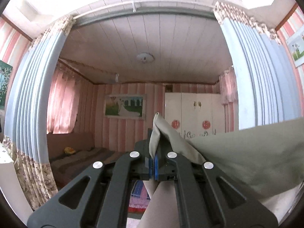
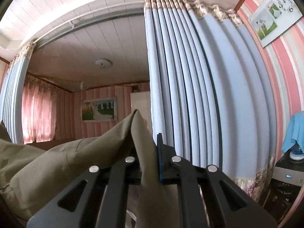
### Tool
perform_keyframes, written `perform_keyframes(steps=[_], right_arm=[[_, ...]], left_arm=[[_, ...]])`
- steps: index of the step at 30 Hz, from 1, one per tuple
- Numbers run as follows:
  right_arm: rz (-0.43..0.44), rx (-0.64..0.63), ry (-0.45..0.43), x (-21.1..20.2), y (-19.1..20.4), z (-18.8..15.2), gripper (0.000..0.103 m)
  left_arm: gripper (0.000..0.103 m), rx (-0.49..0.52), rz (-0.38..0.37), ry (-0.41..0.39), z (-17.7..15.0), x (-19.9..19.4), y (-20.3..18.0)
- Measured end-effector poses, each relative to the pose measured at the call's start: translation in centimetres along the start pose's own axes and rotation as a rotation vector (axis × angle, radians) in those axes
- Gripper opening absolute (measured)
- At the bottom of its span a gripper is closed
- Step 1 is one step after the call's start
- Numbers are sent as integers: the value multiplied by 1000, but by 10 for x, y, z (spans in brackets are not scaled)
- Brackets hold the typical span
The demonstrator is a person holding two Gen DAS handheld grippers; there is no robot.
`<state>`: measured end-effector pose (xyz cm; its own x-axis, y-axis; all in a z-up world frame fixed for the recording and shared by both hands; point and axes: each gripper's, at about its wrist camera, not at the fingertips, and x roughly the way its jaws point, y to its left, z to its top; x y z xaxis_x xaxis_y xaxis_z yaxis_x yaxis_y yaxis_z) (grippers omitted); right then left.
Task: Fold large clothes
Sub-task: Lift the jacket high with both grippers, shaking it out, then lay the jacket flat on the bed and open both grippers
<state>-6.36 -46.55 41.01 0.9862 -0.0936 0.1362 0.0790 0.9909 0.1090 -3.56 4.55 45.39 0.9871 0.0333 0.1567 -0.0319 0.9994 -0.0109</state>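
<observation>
The left gripper (image 1: 153, 148) is clamped tight on a pinch of the olive-grey garment (image 1: 247, 152); its blue pads (image 1: 156, 166) sit pressed together with a peak of cloth standing up between the fingers and more hanging down beneath them. The right gripper (image 2: 152, 152) is likewise closed on the same garment (image 2: 66, 161), a thicker bunch of fabric wedged against its blue pad (image 2: 159, 157). Both tools point roughly level, well above the floor, and the cloth spans the gap between them, sagging toward the outer edge of each view.

The fabric looks like a smooth, thin woven cotton or similar: soft, limp and light. It drapes in broad folds and holds no shape of its own, so it will likely swing and slump when moved. It does not look slippery, but a thin pinch could creep out of the pads, so hems, corners or doubled edges seem the safest places to hold.

Behind the garment stand blue pleated curtains (image 2: 190, 85), pink striped walls and a white wardrobe (image 1: 191, 112) bearing two round red emblems, too small to read. A wall clock panel (image 2: 275, 13) shows the numerals 12, 9 and 6. No brand or label is visible on the garment.
</observation>
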Motion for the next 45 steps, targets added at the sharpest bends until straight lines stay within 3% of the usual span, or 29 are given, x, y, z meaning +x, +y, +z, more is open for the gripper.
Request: perform_keyframes(steps=[5, 7, 13, 17, 22, 23, 25, 26, 27, 28, 30, 33, 40, 45], right_arm=[[-25, -5, 175, 66, -13, -53, 9], [-30, 4, 269, 103, -24, -92, 9], [-51, 51, 567, 230, -64, -250, 11], [-80, 100, 778, 312, -82, -377, 11], [-115, 141, 881, 374, -95, -480, 16], [-129, 143, 887, 384, -89, -490, 16], [-154, 139, 901, 401, -95, -506, 35], [-172, 127, 907, 407, -91, -513, 74], [-191, 115, 915, 414, -95, -518, 93], [-211, 102, 918, 419, -99, -524, 93], [-197, 89, 918, 420, -104, -529, 93], [-187, 70, 901, 417, -107, -523, 93], [-144, 45, 708, 367, -89, -455, 94], [-73, -35, 753, 319, -49, -452, 97]], left_arm=[[0, 16, -2, 153, -59, 90, -3], [0, 11, -13, 253, -109, 139, -11], [0, 32, -20, 475, -255, 256, -29], [1, 68, -19, 612, -353, 320, -41], [2, 59, 10, 743, -466, 379, -45], [4, 60, 19, 757, -478, 387, -44], [15, 57, 56, 783, -498, 404, -36], [18, 33, 74, 796, -507, 411, -28], [34, 17, 86, 808, -515, 414, -22], [53, -17, 92, 830, -521, 417, -12], [63, -44, 87, 831, -522, 418, -3], [82, 19, 82, 800, -515, 405, 1], [91, -29, 49, 770, -485, 358, 0], [91, -6, -37, 805, -493, 294, -26]])
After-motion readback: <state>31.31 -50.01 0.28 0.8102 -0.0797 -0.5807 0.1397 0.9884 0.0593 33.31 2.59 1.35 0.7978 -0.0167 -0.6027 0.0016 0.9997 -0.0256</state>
